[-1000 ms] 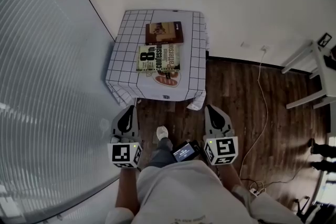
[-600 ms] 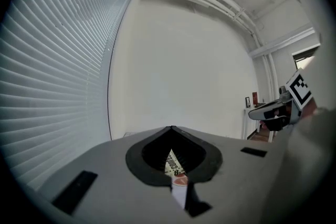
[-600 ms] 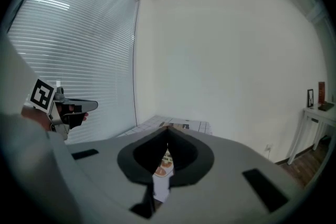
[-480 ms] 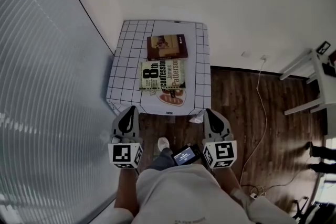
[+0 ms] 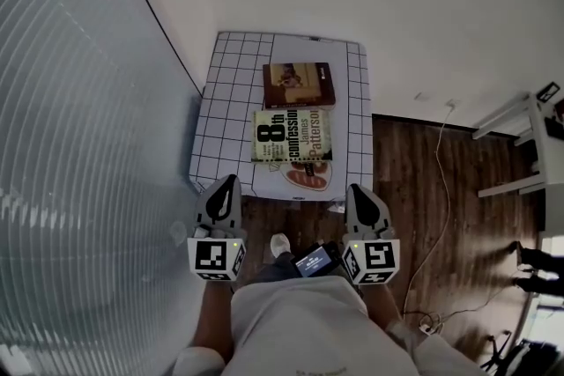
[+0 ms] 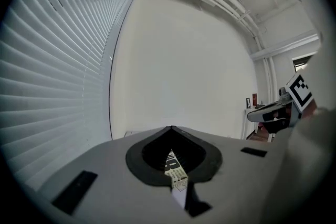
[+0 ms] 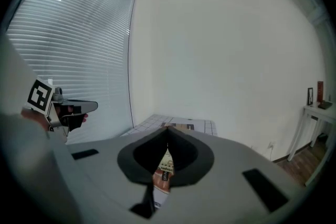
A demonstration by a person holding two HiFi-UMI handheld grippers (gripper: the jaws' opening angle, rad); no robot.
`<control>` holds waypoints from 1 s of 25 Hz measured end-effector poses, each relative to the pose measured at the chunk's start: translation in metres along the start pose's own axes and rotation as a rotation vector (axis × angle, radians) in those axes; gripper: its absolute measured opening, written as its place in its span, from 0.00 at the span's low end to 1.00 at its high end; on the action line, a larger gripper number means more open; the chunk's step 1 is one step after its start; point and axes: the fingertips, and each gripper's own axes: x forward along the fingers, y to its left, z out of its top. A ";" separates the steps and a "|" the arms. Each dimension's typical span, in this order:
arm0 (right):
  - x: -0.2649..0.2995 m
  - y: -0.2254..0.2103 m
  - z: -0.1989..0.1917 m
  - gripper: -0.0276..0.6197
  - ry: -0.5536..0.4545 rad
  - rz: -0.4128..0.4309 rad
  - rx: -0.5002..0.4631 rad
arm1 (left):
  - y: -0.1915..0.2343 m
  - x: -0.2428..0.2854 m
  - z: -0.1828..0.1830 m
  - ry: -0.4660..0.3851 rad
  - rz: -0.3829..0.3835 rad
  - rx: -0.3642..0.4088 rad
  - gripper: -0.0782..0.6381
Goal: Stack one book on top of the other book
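Both tongs are shut and hold nothing. The left tongs (image 5: 229, 181) and right tongs (image 5: 355, 188) are level with each other, at the near edge of the desk (image 5: 231, 92). On its grid cloth the green book (image 5: 293, 135) lies flat toward the front. The brown book (image 5: 299, 84) lies flat just behind it, edges close, though whether they touch is unclear. A reddish oval shape (image 5: 308, 176) pokes out from under the green book's near side, possibly a printed cover.
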 end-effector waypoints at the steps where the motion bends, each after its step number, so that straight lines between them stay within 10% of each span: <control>1: 0.003 0.002 0.002 0.05 -0.005 -0.003 -0.006 | 0.003 0.002 -0.002 0.002 -0.002 -0.008 0.12; 25: 0.069 -0.037 0.010 0.05 0.024 -0.019 0.070 | 0.025 0.064 -0.012 0.062 0.022 -0.027 0.12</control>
